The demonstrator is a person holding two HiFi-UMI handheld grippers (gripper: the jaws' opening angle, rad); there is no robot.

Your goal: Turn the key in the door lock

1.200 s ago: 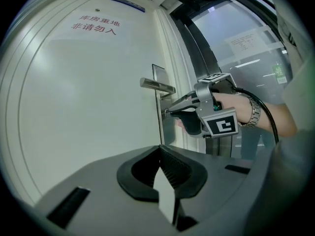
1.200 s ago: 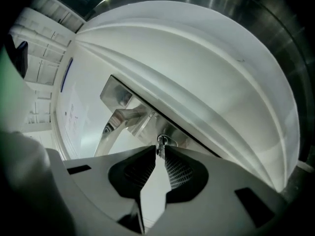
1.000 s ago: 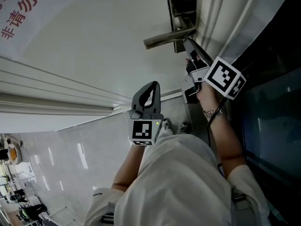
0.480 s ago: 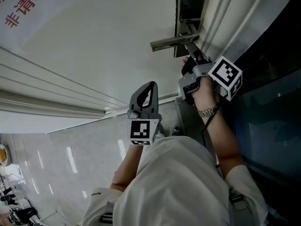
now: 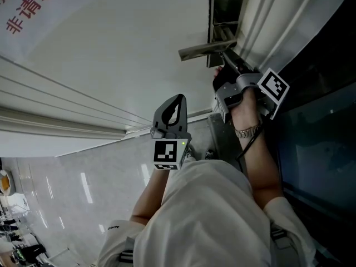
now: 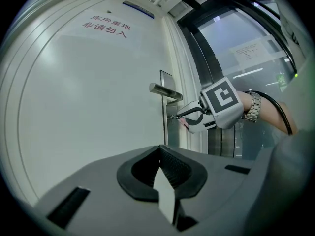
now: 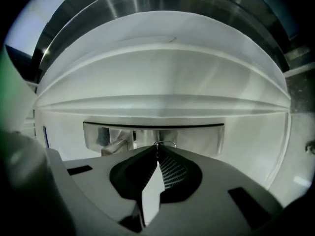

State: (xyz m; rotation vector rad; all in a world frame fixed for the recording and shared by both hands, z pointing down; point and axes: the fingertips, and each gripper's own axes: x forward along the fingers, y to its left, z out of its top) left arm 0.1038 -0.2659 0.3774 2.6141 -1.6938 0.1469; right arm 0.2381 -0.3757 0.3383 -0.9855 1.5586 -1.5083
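Observation:
A steel lock plate with a lever handle sits on the white door. My right gripper reaches in just under the handle and is shut on the key, whose wire ring shows at the tips against the plate. Its jaws have just been closing, with the key between them. From the left gripper view the right gripper meets the key below the handle. My left gripper hangs back from the door, shut on nothing.
Red print marks the door's upper part. A dark glass panel stands right of the door frame. Pale glossy floor tiles lie below. A watch is on the person's right wrist.
The right gripper has rolled about its own line at the lock; its marker cube now faces a different way. The left gripper has stayed where it was.

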